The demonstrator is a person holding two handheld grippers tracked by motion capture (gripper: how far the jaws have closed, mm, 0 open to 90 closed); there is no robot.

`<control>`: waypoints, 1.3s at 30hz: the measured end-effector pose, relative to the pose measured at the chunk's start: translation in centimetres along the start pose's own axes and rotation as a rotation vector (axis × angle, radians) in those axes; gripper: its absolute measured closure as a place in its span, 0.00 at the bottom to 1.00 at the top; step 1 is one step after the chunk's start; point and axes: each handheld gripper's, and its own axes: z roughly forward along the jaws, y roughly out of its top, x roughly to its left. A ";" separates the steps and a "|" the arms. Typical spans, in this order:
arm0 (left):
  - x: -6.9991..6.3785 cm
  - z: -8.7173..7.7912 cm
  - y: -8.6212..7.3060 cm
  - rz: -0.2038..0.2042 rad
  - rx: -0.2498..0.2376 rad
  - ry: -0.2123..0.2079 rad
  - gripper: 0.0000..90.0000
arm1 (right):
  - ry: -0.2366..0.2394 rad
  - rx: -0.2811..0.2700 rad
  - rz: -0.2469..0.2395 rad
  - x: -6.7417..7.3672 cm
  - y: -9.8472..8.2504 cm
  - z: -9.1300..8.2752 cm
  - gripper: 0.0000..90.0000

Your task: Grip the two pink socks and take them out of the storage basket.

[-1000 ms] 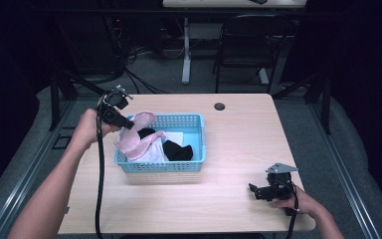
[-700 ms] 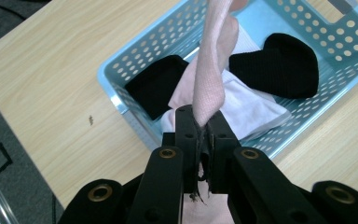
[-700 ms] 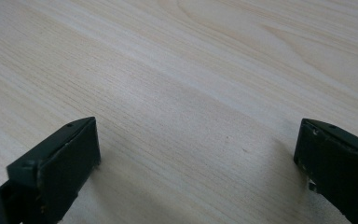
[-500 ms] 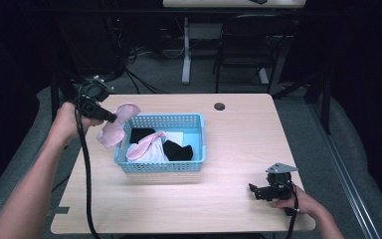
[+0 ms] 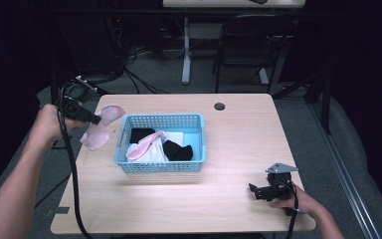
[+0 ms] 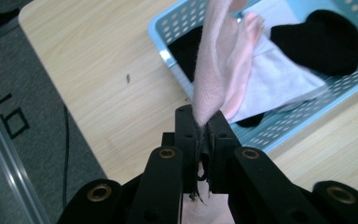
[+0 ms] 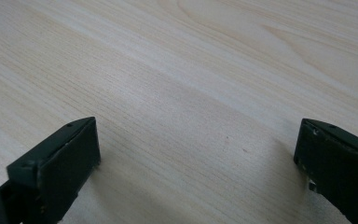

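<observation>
While the left gripper (image 5: pixel 95 119) is clamping a pink sock (image 5: pixel 99 130) between its closed jaws, that sock is hanging in the air just beyond the left end of the blue basket (image 5: pixel 160 168), over the table's left edge. One second ago the same gripper was standing over the basket's left end with the sock still bunched against the other laundry; half a second ago it was already drawing out to the left, and it is now sitting farther left and clear of the rim. In the left gripper view the pink sock (image 6: pixel 214 70) is running up from the pinched jaws, with the basket (image 6: pixel 279 126) behind it. Remaining in the basket are a second pink sock (image 5: pixel 145 145), a white cloth (image 5: pixel 151 155) and black socks (image 5: pixel 178 150).

The right gripper (image 5: pixel 254 191) is resting on the wooden table (image 5: pixel 238 144) near its front right corner, unchanged across all three moments. Its jaws are standing wide apart with nothing between them, bare tabletop (image 7: pixel 191 93) lying ahead.
</observation>
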 end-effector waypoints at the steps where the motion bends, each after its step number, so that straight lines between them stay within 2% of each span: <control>1: 0.2 0.0 -0.3 -0.007 0.001 -0.001 0.95 | -0.001 0.000 0.000 0.0 0.0 0.0 0.00; 9: 2.0 0.4 -2.2 -0.051 0.040 0.018 0.95 | 0.002 -0.001 0.003 0.0 0.0 0.0 0.00; 17: 3.1 2.1 -3.7 -0.092 0.097 0.009 0.95 | 0.002 -0.006 0.006 0.0 0.0 0.0 0.00; 19: 3.4 3.0 -4.2 -0.105 0.118 0.009 0.95 | 0.001 -0.006 0.006 0.0 0.0 0.0 0.00; 23: 3.7 4.0 -4.7 -0.122 0.129 0.004 0.95 | 0.001 -0.006 0.004 0.1 0.0 0.0 0.00; 25: 3.9 5.1 -5.3 -0.141 0.142 -0.003 0.95 | 0.000 -0.006 0.004 0.1 0.0 0.0 0.00; 30: 4.0 6.4 -5.9 -0.149 0.152 -0.023 0.95 | 0.000 -0.006 0.004 0.1 0.0 0.0 0.00; 31: 4.0 7.0 -6.2 -0.155 0.156 -0.032 0.95 | 0.000 -0.006 0.004 0.1 0.0 0.0 0.00; 34: 4.0 7.6 -6.4 -0.161 0.158 -0.032 0.95 | -0.001 -0.007 0.005 0.1 0.0 0.0 0.00; 38: 4.0 8.7 -6.8 -0.181 0.160 -0.038 0.94 | -0.002 -0.005 0.007 0.1 0.0 0.0 0.00; 39: 4.0 9.5 -7.0 -0.190 0.162 -0.041 0.94 | -0.005 -0.007 0.009 0.1 0.0 0.0 0.00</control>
